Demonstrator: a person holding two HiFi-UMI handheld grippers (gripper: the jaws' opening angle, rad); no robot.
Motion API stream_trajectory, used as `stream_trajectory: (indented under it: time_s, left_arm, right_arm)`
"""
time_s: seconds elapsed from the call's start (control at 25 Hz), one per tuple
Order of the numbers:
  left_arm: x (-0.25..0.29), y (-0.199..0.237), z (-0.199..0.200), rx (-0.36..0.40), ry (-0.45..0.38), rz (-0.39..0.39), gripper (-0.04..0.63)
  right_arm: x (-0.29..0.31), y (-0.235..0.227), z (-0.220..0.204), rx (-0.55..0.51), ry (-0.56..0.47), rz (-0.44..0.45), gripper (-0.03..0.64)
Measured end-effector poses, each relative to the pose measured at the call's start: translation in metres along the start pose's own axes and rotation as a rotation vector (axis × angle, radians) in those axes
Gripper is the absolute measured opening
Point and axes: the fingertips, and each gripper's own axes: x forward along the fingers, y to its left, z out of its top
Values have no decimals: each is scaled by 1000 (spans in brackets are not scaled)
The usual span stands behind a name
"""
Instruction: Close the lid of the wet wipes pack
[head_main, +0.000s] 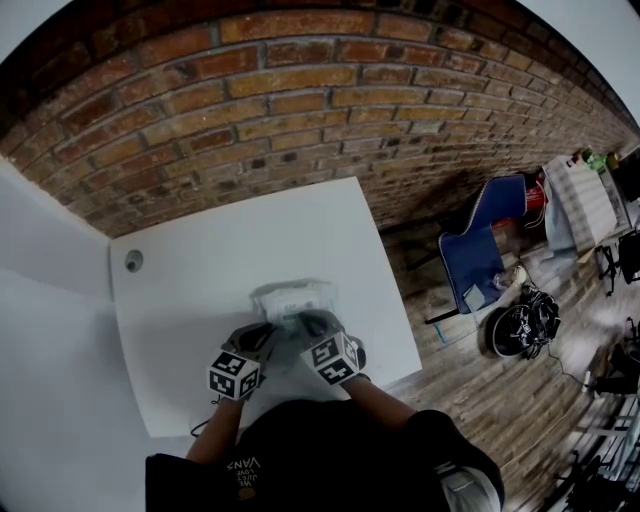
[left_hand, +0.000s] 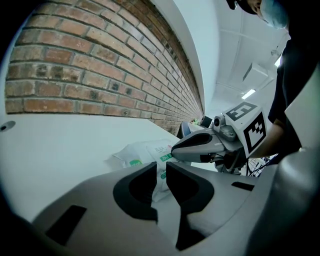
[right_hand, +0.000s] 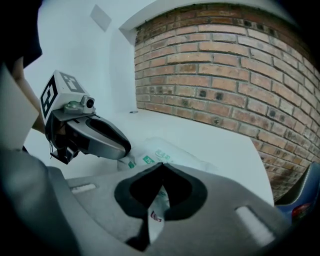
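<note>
While flat, pack (head_main: 292, 298) between jaws.

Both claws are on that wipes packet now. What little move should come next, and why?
Probably lower the right gripper so the thin flap it pinches, likely the lid, lies back on the wet wipes pack. The flap stands lifted between its shut jaws, and the left gripper seems to clamp the pack's near end, steadying it on the table.
</note>
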Motion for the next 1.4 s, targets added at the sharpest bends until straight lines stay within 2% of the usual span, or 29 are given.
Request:
stream_trajectory:
  time_s: [0.2, 0.44, 0.72, 1.4]
  left_arm:
    - [-3, -1, 4, 4, -11, 2, 70]
    - [-9, -1, 12, 66, -24, 24, 67]
    - [-21, -5, 27, 117, -80, 34, 38]
    - [-70, -47, 52, 237, -193, -45, 9]
  right_arm:
    - [-3, -1, 2, 86, -57, 3, -2]
    - [-9, -3, 6, 102, -94, -17, -2]
    - [-23, -3, 16, 118, -133, -53, -2]
    - [-90, 17, 38, 166, -265, -193, -2]
